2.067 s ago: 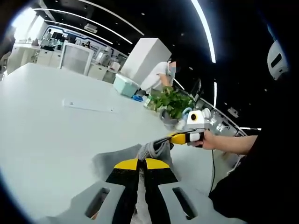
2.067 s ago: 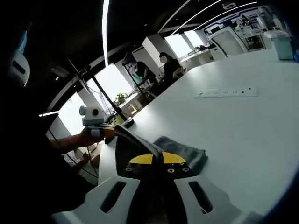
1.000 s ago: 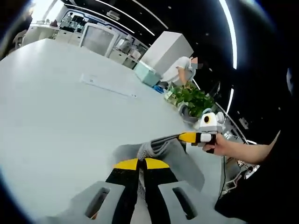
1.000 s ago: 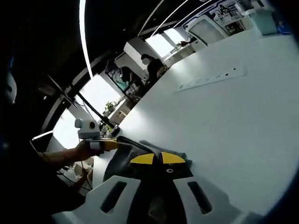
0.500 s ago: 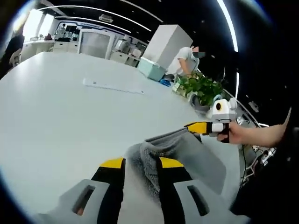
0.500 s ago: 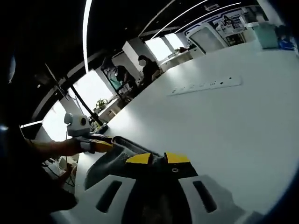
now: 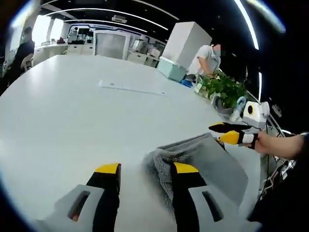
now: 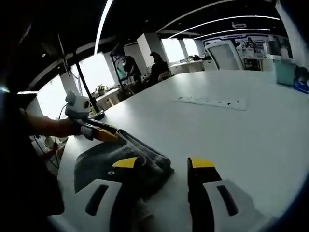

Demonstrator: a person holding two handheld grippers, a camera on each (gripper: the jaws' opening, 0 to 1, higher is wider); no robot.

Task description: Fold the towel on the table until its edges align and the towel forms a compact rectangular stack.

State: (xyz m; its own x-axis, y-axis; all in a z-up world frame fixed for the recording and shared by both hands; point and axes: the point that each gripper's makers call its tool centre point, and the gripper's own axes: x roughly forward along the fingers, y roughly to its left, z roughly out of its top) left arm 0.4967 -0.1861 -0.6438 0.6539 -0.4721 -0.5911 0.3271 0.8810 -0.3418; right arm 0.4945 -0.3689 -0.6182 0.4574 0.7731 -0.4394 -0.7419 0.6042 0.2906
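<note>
Left gripper (image 7: pixel 145 169): jaws wide apart, nothing clamped. Gray towel (image 7: pixel 203 162) lies folded on the white table (image 7: pixel 63 121), just ahead of the jaws; its thick folded edge sits betw. the two yellow tips, nearer the right-hand one, seemingly brushing it. Rest of the towel spreads away to the right of the tips.

Right gripper (image 8: pixel 164 163): jaws also wide apart, holding nothing. Towel (image 8: pixel 123 162) sits at the left-hand tip, corner reaching partway into the gap; right-hand tip is over bare table (image 8: pixel 241 130).

In the left gripper view the right gripper (image 7: pixel 227 134) comes in from the right, held in a hand (image 7: pixel 266 143), tips at the towel's far edge; can't tell if touching. In the right gripper view the left gripper (image 8: pixel 107 134) shows at the towel's left edge.

White power strip (image 7: pixel 133 88) lies well ahead of the jaws on the table, also seen in the right gripper view (image 8: pixel 210 101). Potted plant (image 7: pixel 224 92) beyond the table edge, past the towel.
</note>
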